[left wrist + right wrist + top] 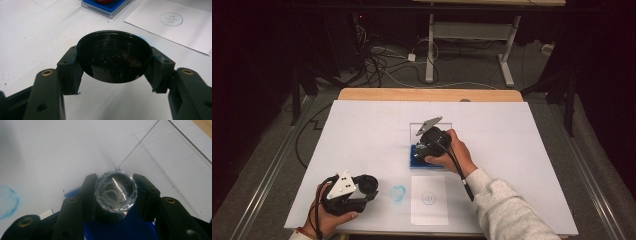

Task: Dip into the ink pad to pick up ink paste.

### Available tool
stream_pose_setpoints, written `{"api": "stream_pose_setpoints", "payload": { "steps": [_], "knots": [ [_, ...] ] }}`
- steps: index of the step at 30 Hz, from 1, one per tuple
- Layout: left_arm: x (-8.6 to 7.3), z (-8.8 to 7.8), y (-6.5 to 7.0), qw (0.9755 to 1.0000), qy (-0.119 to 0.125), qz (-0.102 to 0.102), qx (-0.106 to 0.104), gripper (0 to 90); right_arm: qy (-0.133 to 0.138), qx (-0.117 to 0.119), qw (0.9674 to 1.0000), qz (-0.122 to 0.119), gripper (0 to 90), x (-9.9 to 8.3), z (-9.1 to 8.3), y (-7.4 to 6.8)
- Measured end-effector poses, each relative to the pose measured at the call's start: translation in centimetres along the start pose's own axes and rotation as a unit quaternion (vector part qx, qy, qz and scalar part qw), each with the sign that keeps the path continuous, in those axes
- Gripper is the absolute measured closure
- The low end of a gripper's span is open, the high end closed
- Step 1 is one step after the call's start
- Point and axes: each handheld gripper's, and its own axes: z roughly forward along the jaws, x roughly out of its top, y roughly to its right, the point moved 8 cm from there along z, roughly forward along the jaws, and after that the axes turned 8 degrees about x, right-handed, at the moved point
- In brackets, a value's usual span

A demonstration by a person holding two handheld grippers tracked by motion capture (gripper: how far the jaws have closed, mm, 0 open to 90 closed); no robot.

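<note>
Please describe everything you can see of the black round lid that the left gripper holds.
The lid is round, shallow and glossy black, plastic by its look. Its hollow side faces up toward the camera, with faint blue marks and reflections inside. The left gripper is shut on it, one pad on each side of the rim, holding it tilted above the white table. Beyond it lie a paper with a circle mark and a blue tray.

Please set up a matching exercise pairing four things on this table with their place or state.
1. black round lid
2. faceted clear knob
3. white sheet with a circle mark
4. blue smudge

a. gripped in the right gripper
b. stain on the white table cover
c. gripped in the left gripper
d. lying flat near the table's front edge

Pairs: 1-c, 2-a, 3-d, 4-b
</note>
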Motion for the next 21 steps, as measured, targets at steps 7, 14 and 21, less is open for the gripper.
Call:
{"api": "stream_pose_setpoints", "payload": {
  "steps": [7, 14, 21],
  "knots": [
    [-0.09, -0.01, -0.07, 1.0, -0.002, 0.0, 0.002, 37.0, 0.002, 0.002, 1.0, 0.002, 57.4, 0.03, 0.09, 0.18],
    [-0.09, 0.02, -0.03, 1.0, -0.002, -0.001, 0.001, 37.0, -0.001, -0.014, 0.9998, -0.013, 57.4, -0.11, -0.03, -0.25],
    [-0.13, 0.02, 0.02, 1.0, -0.004, -0.001, 0.001, 37.0, 0.013, -0.009, 0.9999, -0.006, 57.4, -0.29, -0.01, -0.06]
  ]
}}
